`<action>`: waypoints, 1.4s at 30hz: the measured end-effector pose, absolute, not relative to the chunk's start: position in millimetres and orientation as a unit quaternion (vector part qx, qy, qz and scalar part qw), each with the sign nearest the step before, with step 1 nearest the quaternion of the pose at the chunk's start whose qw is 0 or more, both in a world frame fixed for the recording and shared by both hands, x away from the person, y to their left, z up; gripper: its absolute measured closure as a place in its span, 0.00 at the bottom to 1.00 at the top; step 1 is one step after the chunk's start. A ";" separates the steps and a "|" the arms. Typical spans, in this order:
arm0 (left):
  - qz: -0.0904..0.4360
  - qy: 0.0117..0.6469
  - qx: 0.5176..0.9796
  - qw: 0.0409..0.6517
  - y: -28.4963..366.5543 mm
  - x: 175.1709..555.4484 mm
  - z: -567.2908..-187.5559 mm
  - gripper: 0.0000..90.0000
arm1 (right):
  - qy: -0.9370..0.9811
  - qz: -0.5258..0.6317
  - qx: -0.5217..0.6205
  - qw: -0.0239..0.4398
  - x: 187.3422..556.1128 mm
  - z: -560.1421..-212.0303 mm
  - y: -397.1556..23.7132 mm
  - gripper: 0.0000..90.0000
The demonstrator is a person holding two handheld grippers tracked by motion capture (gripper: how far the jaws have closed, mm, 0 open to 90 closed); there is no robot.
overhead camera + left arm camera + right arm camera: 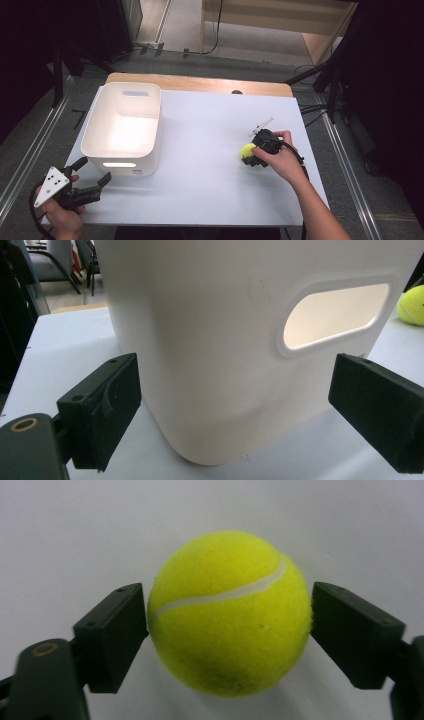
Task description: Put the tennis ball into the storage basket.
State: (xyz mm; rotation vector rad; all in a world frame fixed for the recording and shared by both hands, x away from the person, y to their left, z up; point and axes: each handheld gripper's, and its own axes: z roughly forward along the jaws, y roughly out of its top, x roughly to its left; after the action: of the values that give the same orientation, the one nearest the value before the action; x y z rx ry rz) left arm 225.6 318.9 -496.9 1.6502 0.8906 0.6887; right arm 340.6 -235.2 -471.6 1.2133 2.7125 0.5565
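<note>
The right gripper (227, 625) is clamped on the tennis ball (228, 612), which rests on the white table (210, 135) right of the white bin (122, 127); the grip should stay centred on the ball before lifting it, I think; the left gripper (90, 176) waits with jaws apart near the bin's front; around the table the floor is grey and the room dark

Black two-fingered left gripper (92, 172) carries a grey three-cornered plate with dark dots; black cables trail from both.
</note>
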 end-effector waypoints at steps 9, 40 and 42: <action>0.290 0.374 0.697 0.539 318.5 225.4 -496.8 0.08 | 0.898 0.183 0.396 0.055 343.9 -472.8 -231.6 0.25; 0.302 0.363 0.711 0.521 313.2 224.9 -497.0 0.08 | 0.897 0.187 0.398 0.037 347.2 -466.7 -234.5 0.26; 0.299 0.364 0.707 0.527 314.4 225.3 -497.0 0.08 | 0.895 0.191 0.401 0.036 347.7 -463.7 -235.7 0.26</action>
State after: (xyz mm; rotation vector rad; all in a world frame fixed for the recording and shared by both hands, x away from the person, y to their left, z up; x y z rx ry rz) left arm 225.3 314.4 -497.0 1.6899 0.8699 0.7145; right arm 347.7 -235.7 -463.7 1.2320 2.7504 0.5856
